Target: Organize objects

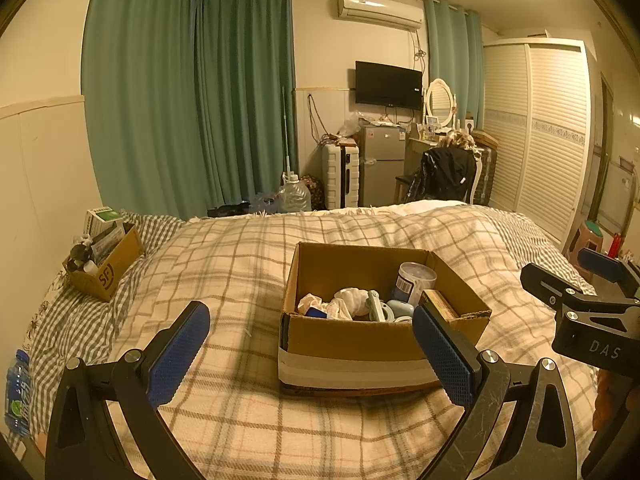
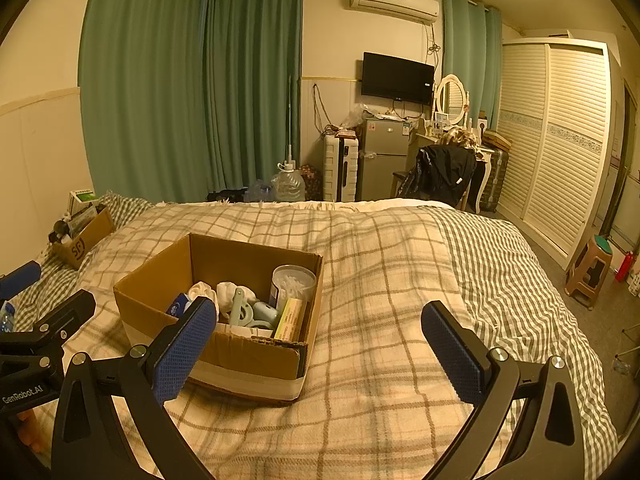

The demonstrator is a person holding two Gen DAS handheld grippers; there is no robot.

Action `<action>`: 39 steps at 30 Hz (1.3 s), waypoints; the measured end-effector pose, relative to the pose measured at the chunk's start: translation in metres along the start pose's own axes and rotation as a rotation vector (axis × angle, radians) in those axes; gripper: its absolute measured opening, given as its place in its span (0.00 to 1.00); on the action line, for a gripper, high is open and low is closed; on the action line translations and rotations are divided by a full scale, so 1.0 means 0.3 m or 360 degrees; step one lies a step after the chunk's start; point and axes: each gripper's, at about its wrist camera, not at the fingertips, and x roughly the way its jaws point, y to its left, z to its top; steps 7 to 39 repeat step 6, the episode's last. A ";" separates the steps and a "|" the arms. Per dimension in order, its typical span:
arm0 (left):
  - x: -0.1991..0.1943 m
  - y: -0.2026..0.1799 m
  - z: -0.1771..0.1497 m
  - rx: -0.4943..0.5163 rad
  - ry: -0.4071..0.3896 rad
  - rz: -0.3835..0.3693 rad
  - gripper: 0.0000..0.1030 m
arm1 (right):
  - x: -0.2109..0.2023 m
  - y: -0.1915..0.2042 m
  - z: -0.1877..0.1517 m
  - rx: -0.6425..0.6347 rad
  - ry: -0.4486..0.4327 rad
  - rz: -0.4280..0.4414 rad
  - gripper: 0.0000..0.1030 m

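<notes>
An open cardboard box (image 1: 360, 340) (image 2: 248, 356) sits on the plaid blanket in the middle of the bed. It holds a clear tub of cotton swabs (image 1: 414, 282) (image 2: 292, 286), white cloth (image 1: 348, 300), a pale blue item (image 2: 262, 314) and a yellow packet (image 2: 292, 320). My left gripper (image 1: 312, 352) is open and empty, hovering in front of the box. My right gripper (image 2: 320, 348) is open and empty, to the right of the box; it also shows in the left wrist view (image 1: 592, 280).
A second cardboard box (image 1: 106, 264) (image 2: 84, 240) full of items stands at the bed's far left by the wall. A water bottle (image 1: 16, 392) lies at the left edge. A stool (image 2: 590, 270), wardrobe (image 2: 556, 140) and fridge (image 2: 384, 160) stand beyond the bed.
</notes>
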 end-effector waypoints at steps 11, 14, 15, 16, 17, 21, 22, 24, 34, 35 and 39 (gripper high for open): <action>0.001 0.001 0.003 -0.0009 0.0001 -0.0005 1.00 | 0.004 0.003 -0.001 -0.0003 0.0005 0.0001 1.00; 0.001 0.001 0.003 -0.0009 0.0001 -0.0005 1.00 | 0.004 0.003 -0.001 -0.0003 0.0005 0.0001 1.00; 0.001 0.001 0.003 -0.0009 0.0001 -0.0005 1.00 | 0.004 0.003 -0.001 -0.0003 0.0005 0.0001 1.00; 0.001 0.001 0.003 -0.0009 0.0001 -0.0005 1.00 | 0.004 0.003 -0.001 -0.0003 0.0005 0.0001 1.00; 0.001 0.001 0.003 -0.0009 0.0001 -0.0005 1.00 | 0.004 0.003 -0.001 -0.0003 0.0005 0.0001 1.00; 0.001 0.001 0.003 -0.0009 0.0001 -0.0005 1.00 | 0.004 0.003 -0.001 -0.0003 0.0005 0.0001 1.00; 0.001 0.001 0.003 -0.0009 0.0001 -0.0005 1.00 | 0.004 0.003 -0.001 -0.0003 0.0005 0.0001 1.00; 0.001 0.001 0.003 -0.0009 0.0001 -0.0005 1.00 | 0.004 0.003 -0.001 -0.0003 0.0005 0.0001 1.00; 0.001 0.001 0.003 -0.0009 0.0001 -0.0005 1.00 | 0.004 0.003 -0.001 -0.0003 0.0005 0.0001 1.00; 0.001 0.001 0.003 -0.0009 0.0001 -0.0005 1.00 | 0.004 0.003 -0.001 -0.0003 0.0005 0.0001 1.00; 0.001 0.001 0.003 -0.0009 0.0001 -0.0005 1.00 | 0.004 0.003 -0.001 -0.0003 0.0005 0.0001 1.00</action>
